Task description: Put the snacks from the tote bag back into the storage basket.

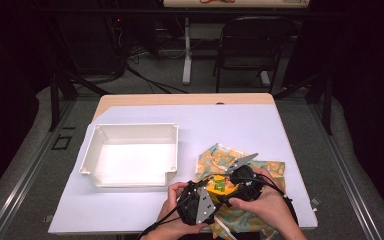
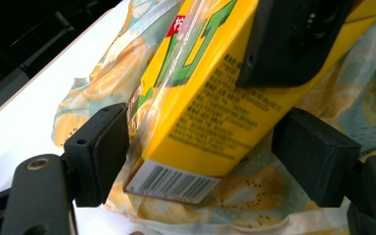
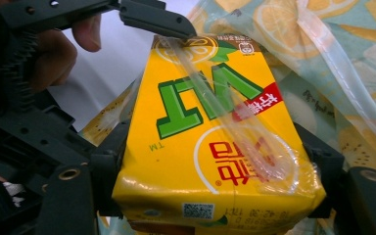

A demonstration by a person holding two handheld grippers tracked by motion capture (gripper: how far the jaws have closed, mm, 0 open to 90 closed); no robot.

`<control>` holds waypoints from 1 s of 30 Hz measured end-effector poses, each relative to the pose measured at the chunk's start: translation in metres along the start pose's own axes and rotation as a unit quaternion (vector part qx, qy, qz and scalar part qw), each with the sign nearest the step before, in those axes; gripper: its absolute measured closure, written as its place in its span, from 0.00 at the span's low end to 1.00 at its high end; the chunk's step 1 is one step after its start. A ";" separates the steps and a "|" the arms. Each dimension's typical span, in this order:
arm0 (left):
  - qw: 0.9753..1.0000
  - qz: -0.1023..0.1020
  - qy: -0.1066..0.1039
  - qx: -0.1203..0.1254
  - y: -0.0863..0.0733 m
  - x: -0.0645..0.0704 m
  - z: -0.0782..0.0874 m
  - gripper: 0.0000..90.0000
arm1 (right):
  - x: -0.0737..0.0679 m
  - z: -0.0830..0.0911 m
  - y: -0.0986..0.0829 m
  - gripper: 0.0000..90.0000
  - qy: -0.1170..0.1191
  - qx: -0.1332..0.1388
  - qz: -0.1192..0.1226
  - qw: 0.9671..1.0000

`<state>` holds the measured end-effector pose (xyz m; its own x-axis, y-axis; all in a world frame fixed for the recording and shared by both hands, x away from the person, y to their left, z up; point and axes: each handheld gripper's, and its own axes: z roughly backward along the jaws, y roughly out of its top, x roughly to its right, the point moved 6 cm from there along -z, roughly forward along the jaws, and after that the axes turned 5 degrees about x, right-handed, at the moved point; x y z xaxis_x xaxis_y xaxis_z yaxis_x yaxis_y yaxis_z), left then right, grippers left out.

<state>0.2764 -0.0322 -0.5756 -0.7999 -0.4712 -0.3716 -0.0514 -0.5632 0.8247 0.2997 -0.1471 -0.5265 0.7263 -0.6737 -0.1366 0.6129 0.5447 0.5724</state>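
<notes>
Yellow drink carton (image 3: 215,132): held at lower centre of the high view above the fruit-print bag (image 1: 260,167), clamped in the right claw (image 3: 215,161). Left claw (image 2: 200,147) spread apart around its lower end, one jaw touching. Risk judged: carton twisted or dropped if left closes off-centre; white tray (image 1: 130,175) on the counter (image 1: 230,125) unused.

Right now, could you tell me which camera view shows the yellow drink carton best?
The right gripper view: the yellow drink carton shows its whole printed face there, clamped between the jaws. The left gripper view shows its side panel and barcode end, partly covered by the other gripper. The high view shows a small patch between the hands.
</notes>
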 end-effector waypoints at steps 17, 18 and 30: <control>1.000 -0.022 0.007 0.003 -0.002 0.002 -0.001 0.32 | -0.003 -0.003 0.002 0.34 0.010 -0.004 -0.001 1.000; 1.000 -0.024 0.007 0.003 -0.002 0.003 -0.001 0.33 | -0.003 -0.003 0.002 0.34 0.009 -0.006 -0.001 1.000; 0.999 -0.042 -0.007 0.027 0.003 0.009 0.004 0.60 | 0.001 0.004 0.010 0.20 -0.007 0.065 -0.032 0.997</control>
<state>0.2669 -0.0357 -0.5751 -0.7999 -0.4139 -0.4345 -0.1508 -0.5621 0.8132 0.3055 -0.1439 -0.5175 0.6823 -0.7120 -0.1662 0.6120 0.4319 0.6625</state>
